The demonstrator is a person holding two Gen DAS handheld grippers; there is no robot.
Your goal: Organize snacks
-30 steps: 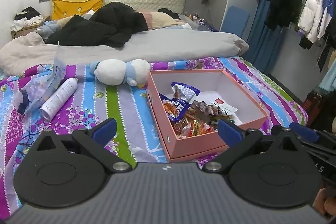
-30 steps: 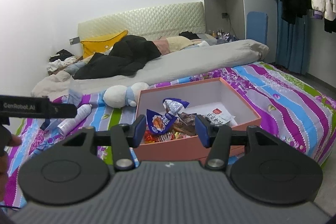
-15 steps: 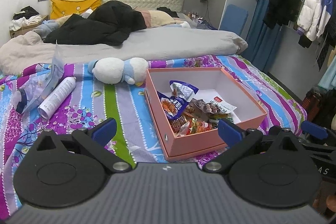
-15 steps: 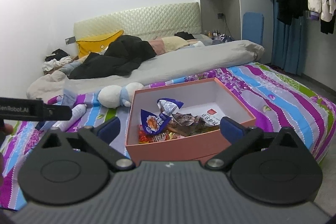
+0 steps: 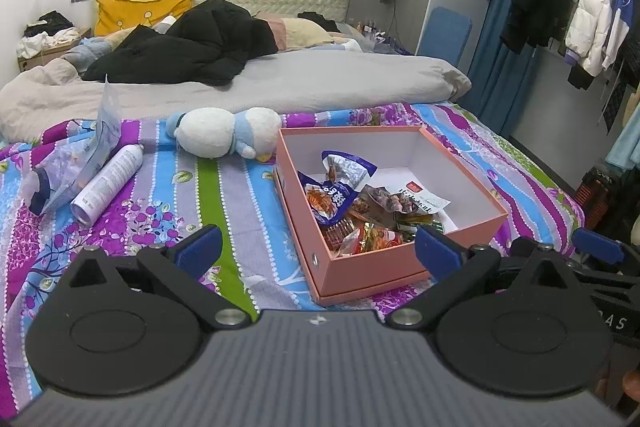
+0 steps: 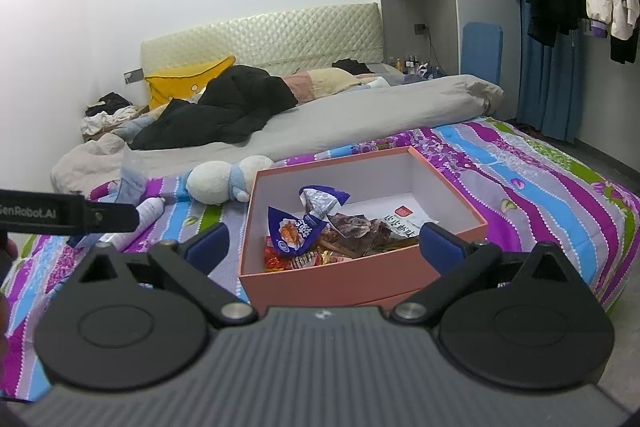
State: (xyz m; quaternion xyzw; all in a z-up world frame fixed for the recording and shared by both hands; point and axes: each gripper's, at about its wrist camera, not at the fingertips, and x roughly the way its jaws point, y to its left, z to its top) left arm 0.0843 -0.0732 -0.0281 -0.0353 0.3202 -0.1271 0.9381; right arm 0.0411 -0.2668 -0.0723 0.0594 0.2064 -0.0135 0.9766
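With both hand-held grippers, left (image 5: 316,251) and right (image 6: 322,247), spread and empty, the snacks (image 6: 320,239) in the pink box (image 6: 360,279) at twelve o'clock should be approached slowly from above.

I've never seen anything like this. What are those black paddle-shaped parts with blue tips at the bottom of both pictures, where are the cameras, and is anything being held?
There is no robot here: a person holds a hand-held two-finger gripper in each hand, with a camera on each looking forward. One picture looks along the left gripper, the other along the right gripper. The blue tips are finger pads. Both grippers are open and hold nothing. Ahead, on the striped floral bedspread, sits a pink cardboard box with a pile of snack packets inside. Beside it lie a white and blue plush toy and a white spray can.
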